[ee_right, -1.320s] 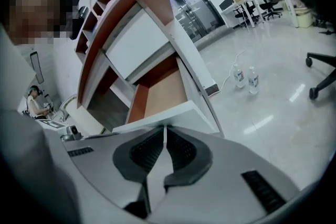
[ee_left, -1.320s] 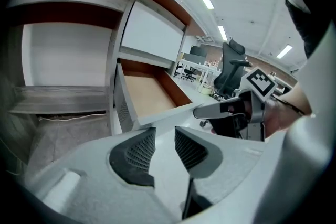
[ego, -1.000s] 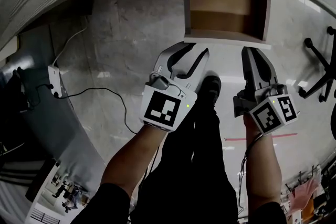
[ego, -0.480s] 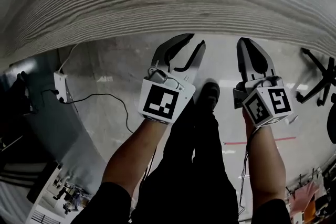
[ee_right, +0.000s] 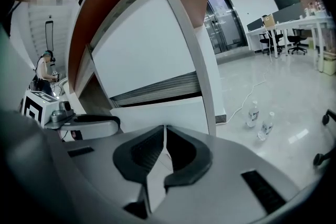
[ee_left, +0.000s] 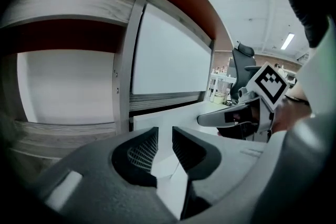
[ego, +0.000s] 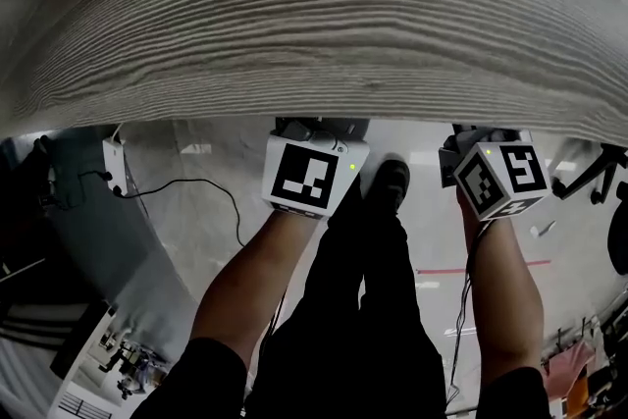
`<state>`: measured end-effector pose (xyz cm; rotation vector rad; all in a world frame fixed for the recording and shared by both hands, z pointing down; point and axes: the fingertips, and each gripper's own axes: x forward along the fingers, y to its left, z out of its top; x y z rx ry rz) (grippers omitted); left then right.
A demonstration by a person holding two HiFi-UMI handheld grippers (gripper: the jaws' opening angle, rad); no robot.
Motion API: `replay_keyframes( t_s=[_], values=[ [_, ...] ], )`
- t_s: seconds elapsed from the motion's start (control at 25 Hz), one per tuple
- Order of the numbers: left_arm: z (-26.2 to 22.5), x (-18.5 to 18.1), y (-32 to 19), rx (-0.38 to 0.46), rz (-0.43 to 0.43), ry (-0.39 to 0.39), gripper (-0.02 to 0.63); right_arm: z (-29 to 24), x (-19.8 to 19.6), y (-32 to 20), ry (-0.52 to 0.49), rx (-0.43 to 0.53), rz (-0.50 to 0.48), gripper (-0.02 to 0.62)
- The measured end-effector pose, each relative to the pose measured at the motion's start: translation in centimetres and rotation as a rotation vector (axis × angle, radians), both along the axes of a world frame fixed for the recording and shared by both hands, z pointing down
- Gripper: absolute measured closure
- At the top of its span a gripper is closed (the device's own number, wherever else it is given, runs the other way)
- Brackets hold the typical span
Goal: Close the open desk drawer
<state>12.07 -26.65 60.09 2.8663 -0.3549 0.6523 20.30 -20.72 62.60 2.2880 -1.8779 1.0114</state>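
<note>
Change since the earlier frame: the open drawer box, which then stuck out past the tabletop edge, no longer shows in the head view. Both hand-held grippers have gone forward, and their jaws now sit under that edge.

- Tabletop [ego: 314, 15]: pale wood grain, fills the upper half of the head view and covers everything beneath it.
- Desk drawer [ee_left: 176, 118]: under the tabletop. Its white front stands just ahead of both sets of jaws, below a grey grooved strip. It looks pushed most of the way in, though no view shows whether it is fully home.
- Left hand-held gripper [ee_left: 165, 136]: under the tabletop edge, to the left. Its jaws are narrow and have just been closing. There is a slim gap between them with nothing in it, and the tips are at the drawer front.
- Right hand-held gripper [ee_right: 164, 131]: under the tabletop edge, to the right. Its jaws are all but together and hold nothing, and they also point at the drawer front [ee_right: 157, 112].
- Power strip [ego: 113, 162]: on the floor below the tabletop's left end, with its cable trailing.

Task reading: the push appears nearly done. What is left, at a guess, is a short final press and then a check that the front sits flush.
</note>
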Motion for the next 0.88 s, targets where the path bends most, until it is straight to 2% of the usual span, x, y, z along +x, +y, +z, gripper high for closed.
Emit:
replay_keyframes(
  t_s=[0.52,0.88],
  values=[
    [-0.4,1.6,-1.3,0.016,-0.021,0.017,0.523,-0.9,2.1,-0.8,-0.014,0.017,0.047,0.568],
    [-0.3,1.3,-1.8,0.032,-0.010,0.013,0.554,-0.9,1.5,-1.7,-0.025,0.024,0.070,0.575]
  ],
)
